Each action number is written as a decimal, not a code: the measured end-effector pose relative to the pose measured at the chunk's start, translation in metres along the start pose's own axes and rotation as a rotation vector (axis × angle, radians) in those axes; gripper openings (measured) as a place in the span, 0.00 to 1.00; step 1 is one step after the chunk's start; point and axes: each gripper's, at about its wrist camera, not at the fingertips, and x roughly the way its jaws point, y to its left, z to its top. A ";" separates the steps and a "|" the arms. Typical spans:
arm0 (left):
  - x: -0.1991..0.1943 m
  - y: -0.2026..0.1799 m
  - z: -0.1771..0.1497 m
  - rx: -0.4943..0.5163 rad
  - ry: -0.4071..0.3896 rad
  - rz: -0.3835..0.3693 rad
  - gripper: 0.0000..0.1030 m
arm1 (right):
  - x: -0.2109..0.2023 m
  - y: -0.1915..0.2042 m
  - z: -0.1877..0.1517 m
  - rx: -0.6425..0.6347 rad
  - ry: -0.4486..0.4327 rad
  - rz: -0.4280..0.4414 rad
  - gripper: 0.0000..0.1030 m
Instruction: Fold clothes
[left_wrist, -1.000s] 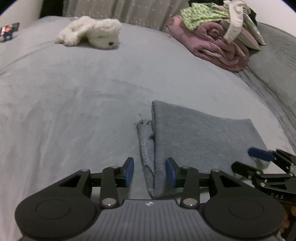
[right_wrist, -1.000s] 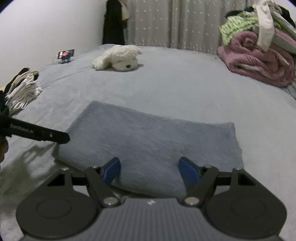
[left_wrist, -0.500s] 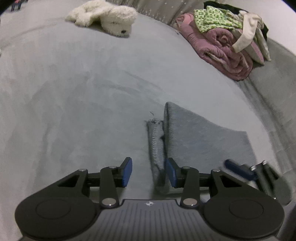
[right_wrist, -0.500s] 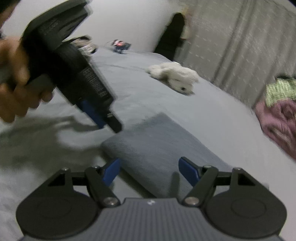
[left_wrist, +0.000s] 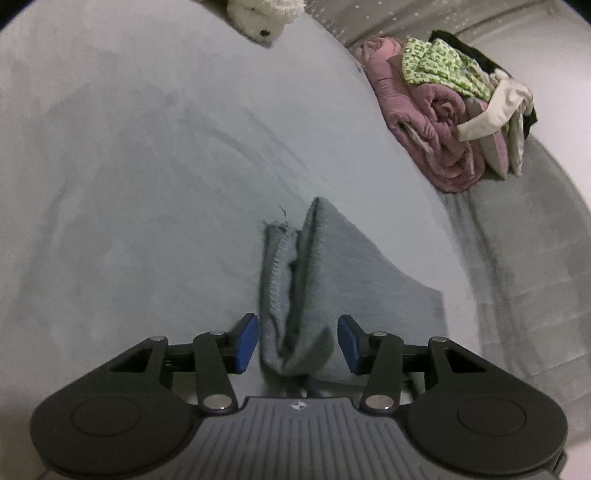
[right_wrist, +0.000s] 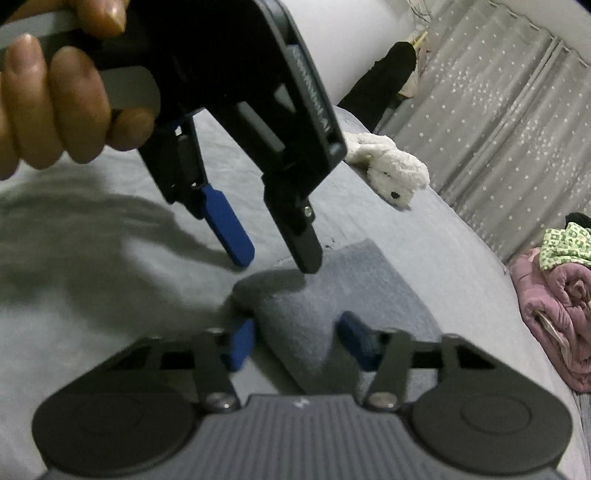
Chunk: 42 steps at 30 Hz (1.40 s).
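grey garment's (right_wrist: 314, 325) near end hidden behind blurred, closing right tongs (right_wrist: 295, 345)

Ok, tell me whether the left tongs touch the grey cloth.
Cannot tell. Left wrist view: the grey cloth lies between the opening left tongs, its edge at one pad, no plain gap.

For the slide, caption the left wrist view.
Left gripper opening around a folded grey cloth's corner on the bed.

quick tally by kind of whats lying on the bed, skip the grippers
folded grey cloth: 1
white plush toy: 1
heap of pink blanket and mixed clothes: 1
total: 3
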 end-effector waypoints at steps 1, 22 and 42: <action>0.000 0.002 0.000 -0.020 0.001 -0.013 0.49 | 0.000 -0.003 0.002 0.026 -0.005 0.003 0.27; 0.048 -0.001 0.013 -0.084 -0.037 -0.083 0.61 | -0.013 -0.059 -0.006 0.318 -0.022 0.102 0.25; 0.043 -0.020 0.007 0.098 -0.080 0.061 0.23 | -0.036 -0.125 -0.038 0.616 0.021 0.248 0.36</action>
